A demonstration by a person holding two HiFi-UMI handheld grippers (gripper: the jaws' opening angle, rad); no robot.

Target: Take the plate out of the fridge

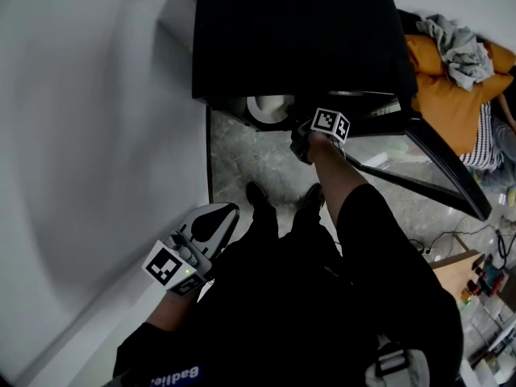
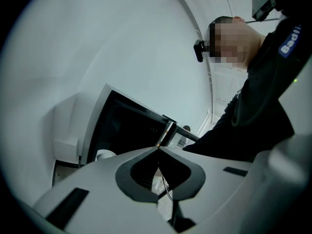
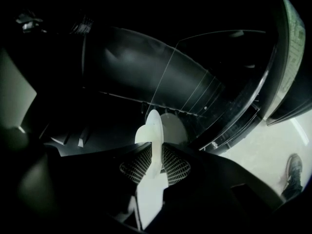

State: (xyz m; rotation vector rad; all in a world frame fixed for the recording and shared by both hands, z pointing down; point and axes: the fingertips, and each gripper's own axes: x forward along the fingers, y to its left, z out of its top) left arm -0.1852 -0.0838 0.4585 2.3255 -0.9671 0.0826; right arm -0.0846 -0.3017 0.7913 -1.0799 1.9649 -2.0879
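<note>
Right gripper (image 3: 154,152) clamps the six-o'clock rim of the round white plate (image 3: 155,126), likely stiff, slick, breakable; left gripper (image 2: 158,149) closed, empty.

Under me the grey marbled floor (image 1: 242,151) carries the black fridge (image 1: 298,31) beside the white wall (image 1: 97,135), its door (image 1: 447,168) swung open, a white plate (image 1: 270,107) showing low inside, and my dark shoes (image 1: 258,196) stand just before it
</note>
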